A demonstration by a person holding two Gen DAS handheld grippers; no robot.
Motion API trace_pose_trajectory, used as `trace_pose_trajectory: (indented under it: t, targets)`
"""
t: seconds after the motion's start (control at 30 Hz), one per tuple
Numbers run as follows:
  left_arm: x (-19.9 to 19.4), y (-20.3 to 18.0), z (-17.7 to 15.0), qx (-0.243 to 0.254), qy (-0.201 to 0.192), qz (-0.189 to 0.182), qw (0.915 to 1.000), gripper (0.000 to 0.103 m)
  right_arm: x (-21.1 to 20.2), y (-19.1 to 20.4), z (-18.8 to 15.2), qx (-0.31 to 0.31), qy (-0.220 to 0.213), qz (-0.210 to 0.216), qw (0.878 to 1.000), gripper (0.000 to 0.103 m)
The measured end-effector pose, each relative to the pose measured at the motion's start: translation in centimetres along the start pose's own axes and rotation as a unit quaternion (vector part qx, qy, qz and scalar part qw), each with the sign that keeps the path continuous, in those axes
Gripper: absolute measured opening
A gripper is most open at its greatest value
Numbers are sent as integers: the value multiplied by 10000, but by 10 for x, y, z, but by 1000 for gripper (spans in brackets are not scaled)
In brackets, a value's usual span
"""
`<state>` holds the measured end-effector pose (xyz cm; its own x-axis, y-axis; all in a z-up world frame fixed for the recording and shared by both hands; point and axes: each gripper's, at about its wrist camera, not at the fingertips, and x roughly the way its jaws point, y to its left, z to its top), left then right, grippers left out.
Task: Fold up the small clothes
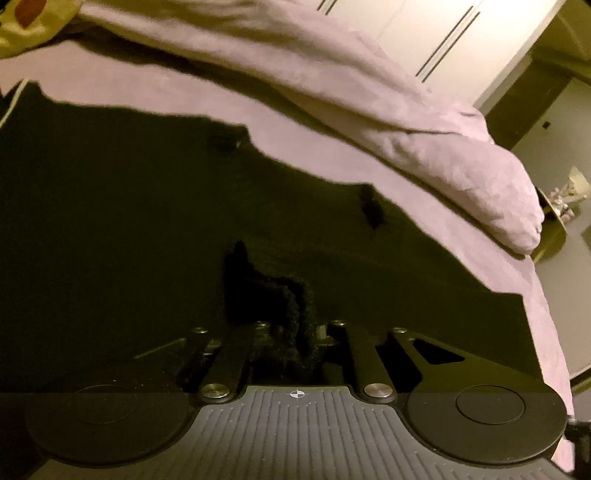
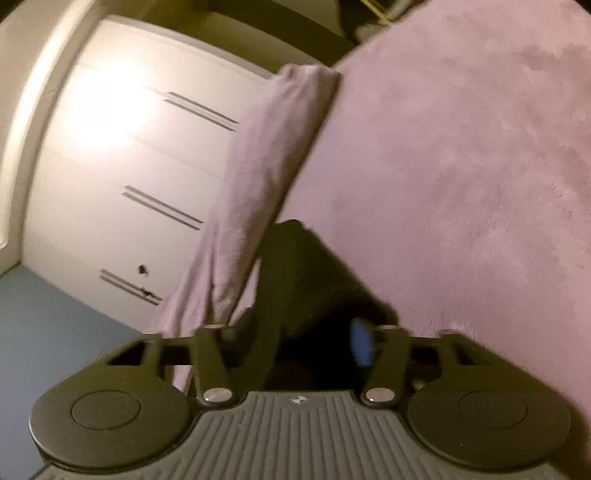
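Note:
A black garment (image 1: 147, 229) lies spread over the pink bed cover (image 1: 184, 92) and fills most of the left wrist view. My left gripper (image 1: 291, 332) is shut on a bunched fold of this black fabric, which sticks up between the fingers. In the right wrist view my right gripper (image 2: 306, 332) is shut on another part of the black garment (image 2: 306, 273), lifted off the pink cover (image 2: 461, 166). A blue patch (image 2: 360, 343) shows by the right finger.
A rolled pink duvet (image 1: 406, 129) lies along the far side of the bed; its hanging end shows in the right wrist view (image 2: 258, 184). White wardrobe doors (image 2: 129, 166) stand beyond the bed edge. A patterned cushion (image 1: 33, 22) sits at far left.

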<state>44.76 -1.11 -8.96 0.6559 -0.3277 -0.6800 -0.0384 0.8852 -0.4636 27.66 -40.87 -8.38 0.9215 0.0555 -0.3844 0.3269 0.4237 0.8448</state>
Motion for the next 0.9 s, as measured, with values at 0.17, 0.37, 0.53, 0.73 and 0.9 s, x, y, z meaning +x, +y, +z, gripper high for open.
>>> trace_pose_trajectory:
  t: [0.17, 0.37, 0.53, 0.73, 0.9]
  targets:
    - [-38, -5, 17, 317, -679, -158, 9971, 10, 6, 25, -6, -893, 105, -182, 9958, 14]
    - [-72, 18, 44, 605, -1186, 317, 9906, 10, 17, 56, -50, -1919, 519, -139, 9799, 18]
    - [-55, 42, 39, 970, -865, 1079, 9856, 14, 31, 57, -71, -2150, 659, -471, 9733, 20]
    - [-46, 63, 16, 995, -566, 1293, 9850, 39, 29, 66, -78, -2494, 593, -723, 9639, 22]
    - [-58, 81, 15, 780, -466, 1092, 9899, 35, 18, 78, -94, -3087, 354, -1075, 9444, 22]
